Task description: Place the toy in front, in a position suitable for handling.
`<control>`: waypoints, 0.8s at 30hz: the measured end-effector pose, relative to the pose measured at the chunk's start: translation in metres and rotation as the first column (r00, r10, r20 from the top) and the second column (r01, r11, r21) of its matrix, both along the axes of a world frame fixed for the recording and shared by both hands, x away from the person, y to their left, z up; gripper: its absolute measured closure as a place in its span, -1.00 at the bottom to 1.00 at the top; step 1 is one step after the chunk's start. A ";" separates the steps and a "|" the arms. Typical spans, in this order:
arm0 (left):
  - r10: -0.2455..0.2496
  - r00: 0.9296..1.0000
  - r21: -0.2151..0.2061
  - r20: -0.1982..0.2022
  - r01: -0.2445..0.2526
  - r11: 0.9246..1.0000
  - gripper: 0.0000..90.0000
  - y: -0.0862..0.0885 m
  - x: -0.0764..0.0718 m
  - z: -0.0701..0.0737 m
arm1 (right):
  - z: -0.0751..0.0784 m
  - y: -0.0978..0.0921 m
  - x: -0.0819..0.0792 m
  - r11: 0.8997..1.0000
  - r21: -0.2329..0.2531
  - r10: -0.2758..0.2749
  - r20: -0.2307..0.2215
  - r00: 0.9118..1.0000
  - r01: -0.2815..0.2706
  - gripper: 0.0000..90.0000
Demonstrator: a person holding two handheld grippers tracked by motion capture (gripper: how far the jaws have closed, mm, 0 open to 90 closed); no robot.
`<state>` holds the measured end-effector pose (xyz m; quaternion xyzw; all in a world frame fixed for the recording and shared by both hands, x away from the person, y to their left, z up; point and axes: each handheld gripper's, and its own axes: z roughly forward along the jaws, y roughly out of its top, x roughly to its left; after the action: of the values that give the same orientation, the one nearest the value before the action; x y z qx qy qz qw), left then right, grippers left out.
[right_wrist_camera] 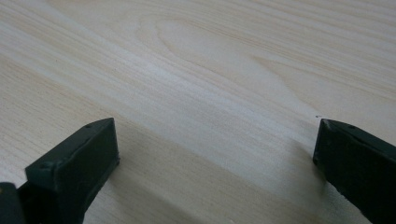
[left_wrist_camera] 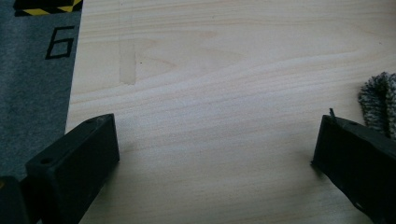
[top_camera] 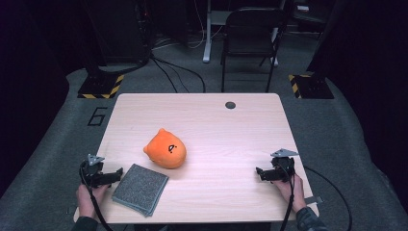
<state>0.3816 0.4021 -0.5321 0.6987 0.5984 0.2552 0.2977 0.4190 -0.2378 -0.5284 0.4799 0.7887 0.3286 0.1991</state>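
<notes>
The right gripper (right_wrist_camera: pixel 215 142) points down at a pale wooden table (right_wrist_camera: pixel 201 70), its two black jaws spread wide apart at the lower corners. Bare wood grain runs between them, and each jaw casts a soft shadow on the tabletop.

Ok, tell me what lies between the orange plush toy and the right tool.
Only bare table between the plush toy and the right tool, per the high view.

table (top_camera: pixel 216 120): pale matt wood | cloth (top_camera: pixel 140 188): rough grey | toy (top_camera: pixel 166 149): orange plush
</notes>
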 end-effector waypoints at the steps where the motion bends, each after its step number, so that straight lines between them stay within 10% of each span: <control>1: -0.001 1.000 0.000 0.000 0.001 1.000 -1.00 0.000 0.000 0.000 | 0.000 0.000 0.000 1.000 0.000 0.000 0.000 1.000 0.000 -1.00; 17: -0.050 0.999 -0.020 0.010 0.050 0.999 -1.00 0.000 0.000 0.001 | 0.000 0.000 0.001 1.000 -0.003 0.008 -0.002 1.000 -0.008 -1.00; 24: -0.081 0.996 -0.053 0.038 0.083 0.995 -1.00 -0.001 -0.002 0.022 | 0.000 0.000 0.001 1.000 -0.003 0.008 -0.009 1.000 -0.008 -1.00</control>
<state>0.3795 0.4011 -0.5102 0.7094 0.5706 0.2388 0.3378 0.4200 -0.2381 -0.5280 0.4778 0.7920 0.3261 0.1950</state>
